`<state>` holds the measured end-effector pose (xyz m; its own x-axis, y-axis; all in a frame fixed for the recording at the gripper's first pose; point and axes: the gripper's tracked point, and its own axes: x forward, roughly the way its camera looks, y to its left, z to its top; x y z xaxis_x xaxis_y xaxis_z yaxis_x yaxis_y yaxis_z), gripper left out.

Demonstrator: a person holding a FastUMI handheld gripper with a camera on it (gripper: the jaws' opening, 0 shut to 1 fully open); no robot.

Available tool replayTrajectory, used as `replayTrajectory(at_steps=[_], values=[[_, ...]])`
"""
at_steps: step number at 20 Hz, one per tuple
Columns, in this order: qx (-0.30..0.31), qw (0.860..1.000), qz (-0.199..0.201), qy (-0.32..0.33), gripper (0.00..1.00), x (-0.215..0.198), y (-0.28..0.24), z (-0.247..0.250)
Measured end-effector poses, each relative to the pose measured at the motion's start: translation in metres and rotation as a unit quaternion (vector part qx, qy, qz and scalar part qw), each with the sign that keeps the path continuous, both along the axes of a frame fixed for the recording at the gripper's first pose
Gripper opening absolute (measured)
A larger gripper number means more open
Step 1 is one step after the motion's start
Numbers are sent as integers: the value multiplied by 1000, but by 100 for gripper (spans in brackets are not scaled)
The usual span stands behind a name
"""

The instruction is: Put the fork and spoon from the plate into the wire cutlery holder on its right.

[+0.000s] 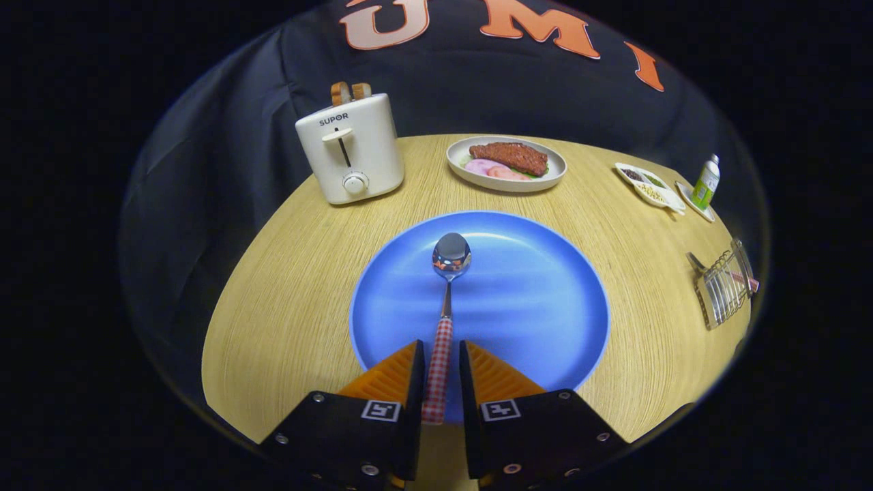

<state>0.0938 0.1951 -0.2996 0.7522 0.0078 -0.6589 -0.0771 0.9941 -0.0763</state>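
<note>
Low, hand-held gripper (441,354) astride spoon (447,300) handle

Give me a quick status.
Hand-held gripper straddling the spoon handle, grip unconfirmed. Spoon over the plate. Holder off right, path clear.
</note>
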Motion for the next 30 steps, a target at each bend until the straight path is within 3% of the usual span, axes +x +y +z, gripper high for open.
replayTrajectory(at_steps=[2, 6, 12, 23, 30], values=[[-1, 1000, -3, -3, 17, 1, -3, 2], [6, 1000, -5, -8, 7, 0, -6, 9], [32, 999, 0, -6, 6, -14, -36, 45], [8, 999, -26, -38, 6, -43, -184, 138], [-35, 999, -24, 17, 6, -80, -283, 170]])
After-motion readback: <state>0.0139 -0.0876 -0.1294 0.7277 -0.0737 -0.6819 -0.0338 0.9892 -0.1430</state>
